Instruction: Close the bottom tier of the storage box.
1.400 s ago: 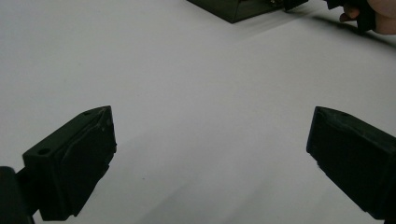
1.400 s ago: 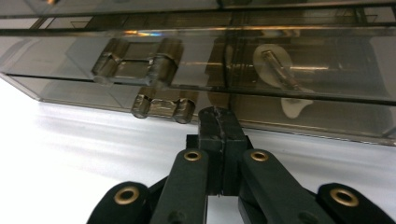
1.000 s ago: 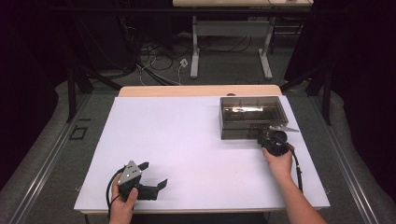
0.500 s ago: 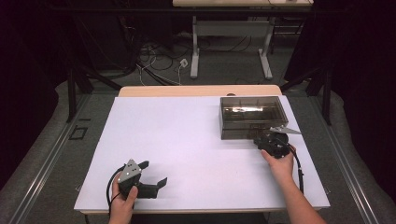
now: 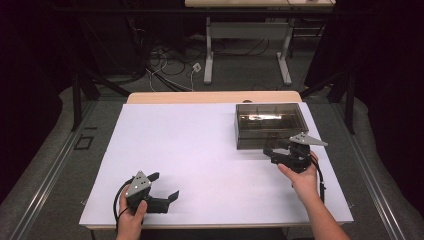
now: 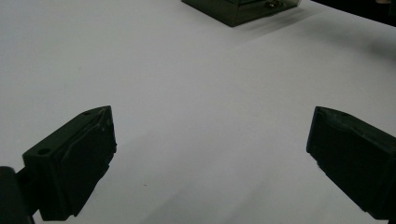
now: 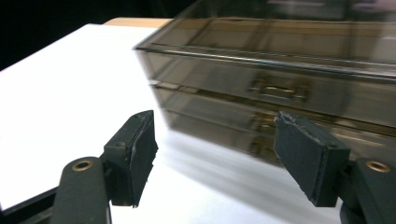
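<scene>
The left gripper (image 5: 162, 192) is resting wide open and empty at the near edge of the table (image 5: 200, 150). Farther off, the right gripper (image 7: 212, 154) is hovering just before the smoky plastic drawer box (image 5: 270, 125) at the far right; its jaws have just been opening, with nothing between them. The box is looking stiff, light and slippery, so the small drawer handle (image 7: 275, 88) is probably the best hold.

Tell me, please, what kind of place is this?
Probably a lab or recording studio: a white-covered table ringed by black curtains, loose cables on the grey floor, and a smoky transparent plastic drawer box.

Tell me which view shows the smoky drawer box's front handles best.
The right gripper view: the drawer box faces it close, handles visible though blurred. The high view gives its top; the left gripper view catches one corner.
</scene>
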A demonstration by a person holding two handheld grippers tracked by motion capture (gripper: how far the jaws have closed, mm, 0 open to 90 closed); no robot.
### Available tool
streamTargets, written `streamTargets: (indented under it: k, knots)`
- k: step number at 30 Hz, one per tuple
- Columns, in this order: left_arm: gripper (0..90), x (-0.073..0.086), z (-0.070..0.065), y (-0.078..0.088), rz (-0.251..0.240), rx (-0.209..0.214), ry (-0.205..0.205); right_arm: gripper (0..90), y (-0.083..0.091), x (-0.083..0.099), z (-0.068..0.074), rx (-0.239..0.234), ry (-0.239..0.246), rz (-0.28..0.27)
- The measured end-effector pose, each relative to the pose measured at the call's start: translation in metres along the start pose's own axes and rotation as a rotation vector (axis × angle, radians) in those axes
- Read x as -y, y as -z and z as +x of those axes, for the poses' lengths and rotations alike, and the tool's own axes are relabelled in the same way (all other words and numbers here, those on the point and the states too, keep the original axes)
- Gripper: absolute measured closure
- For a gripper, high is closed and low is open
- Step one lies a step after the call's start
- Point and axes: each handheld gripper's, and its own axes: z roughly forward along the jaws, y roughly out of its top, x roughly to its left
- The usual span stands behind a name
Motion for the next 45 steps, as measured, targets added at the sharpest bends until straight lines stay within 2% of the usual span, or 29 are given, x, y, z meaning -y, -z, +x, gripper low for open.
streamTargets:
  k: [3, 7, 12, 15, 18, 30, 33, 38, 41, 45]
  knots:
    - [1.7, 0.000, -0.001, 0.000, -0.003, 0.002, -0.001, 26.0, 0.004, -0.003, 0.008, -0.013, 0.015, 0.001]
    - [1.7, -0.001, -0.002, 0.000, -0.004, 0.002, -0.006, 18.1, 0.007, -0.006, 0.016, -0.031, 0.024, 0.047]
    - [1.7, -0.001, -0.002, 0.001, -0.006, 0.001, -0.009, 13.9, 0.015, -0.008, 0.023, -0.041, 0.041, 0.056]
    - [1.7, 0.000, -0.002, 0.002, -0.008, 0.001, -0.009, 4.7, 0.017, -0.010, 0.027, -0.051, 0.039, 0.046]
    - [1.7, 0.000, -0.002, 0.002, -0.008, 0.000, -0.007, 0.0, 0.019, -0.012, 0.032, -0.049, 0.031, 0.042]
    - [1.7, -0.001, -0.003, 0.002, -0.010, 0.006, -0.005, 0.0, 0.023, 0.002, 0.066, -0.094, 0.078, 0.060]
    - [1.7, -0.001, -0.002, 0.001, -0.011, 0.007, -0.008, 0.0, 0.024, 0.007, 0.073, -0.087, 0.114, 0.075]
    - [1.6, -0.002, -0.003, 0.000, -0.012, 0.010, -0.012, 0.0, 0.024, 0.018, 0.083, -0.111, 0.141, 0.086]
    - [1.6, -0.002, -0.003, -0.001, -0.009, 0.015, -0.011, 0.0, 0.024, 0.023, 0.086, -0.111, 0.162, 0.068]
    - [1.6, -0.003, -0.003, -0.002, -0.009, 0.016, -0.017, 0.0, 0.026, 0.028, 0.088, -0.115, 0.164, 0.066]
